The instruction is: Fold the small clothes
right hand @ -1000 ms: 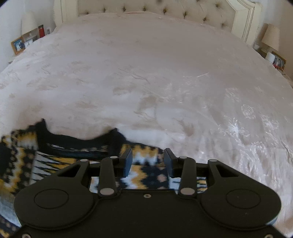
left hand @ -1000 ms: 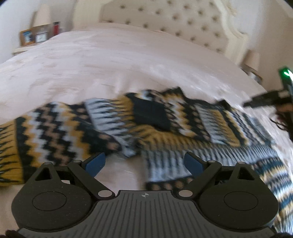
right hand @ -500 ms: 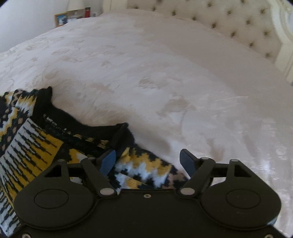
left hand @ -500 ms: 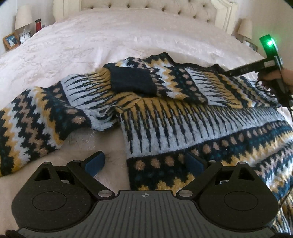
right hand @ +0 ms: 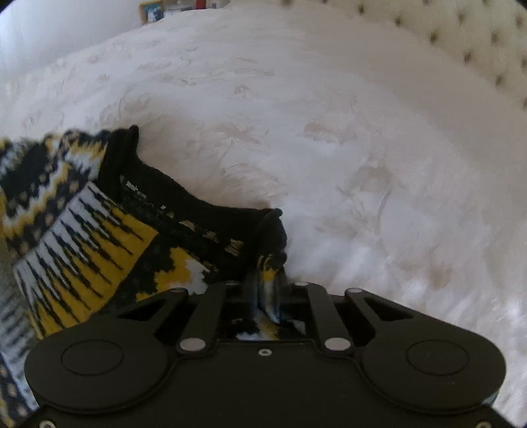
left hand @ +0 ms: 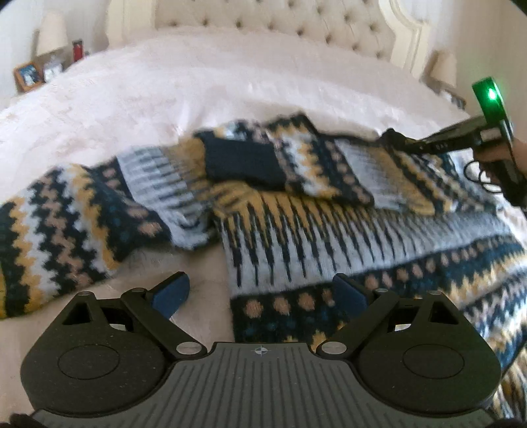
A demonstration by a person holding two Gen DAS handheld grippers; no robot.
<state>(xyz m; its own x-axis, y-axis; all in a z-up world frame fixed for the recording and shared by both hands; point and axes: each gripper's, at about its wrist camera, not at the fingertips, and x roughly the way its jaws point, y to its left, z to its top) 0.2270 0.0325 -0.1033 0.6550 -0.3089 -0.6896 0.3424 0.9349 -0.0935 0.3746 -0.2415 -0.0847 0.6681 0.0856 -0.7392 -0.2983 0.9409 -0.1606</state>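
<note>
A knitted sweater point(left hand: 296, 230) in navy, mustard, white and tan zigzags lies spread across the bed, one sleeve folded over its chest. My left gripper point(left hand: 260, 293) hovers open over the hem's left corner; one blue pad is above bare cover, the other above the knit. In the right wrist view the sweater point(right hand: 98, 230) shows its black collar point(right hand: 197, 210). My right gripper point(right hand: 268, 283) is closing, and its jaws pinch a fold of knit at the shoulder beside the collar. A hand point(left hand: 494, 154) holds that gripper at the right edge of the left wrist view.
The white textured bed cover point(right hand: 362, 148) stretches beyond the sweater to a tufted headboard point(left hand: 280, 26). A nightstand with a photo frame point(left hand: 28, 75) and a lamp stands at the far left. Another lamp point(left hand: 443, 70) stands at the far right.
The right gripper's jaws went from wide apart to pinched on the sweater's shoulder by the collar, and the view rolled. The left gripper stayed open over the hem.
</note>
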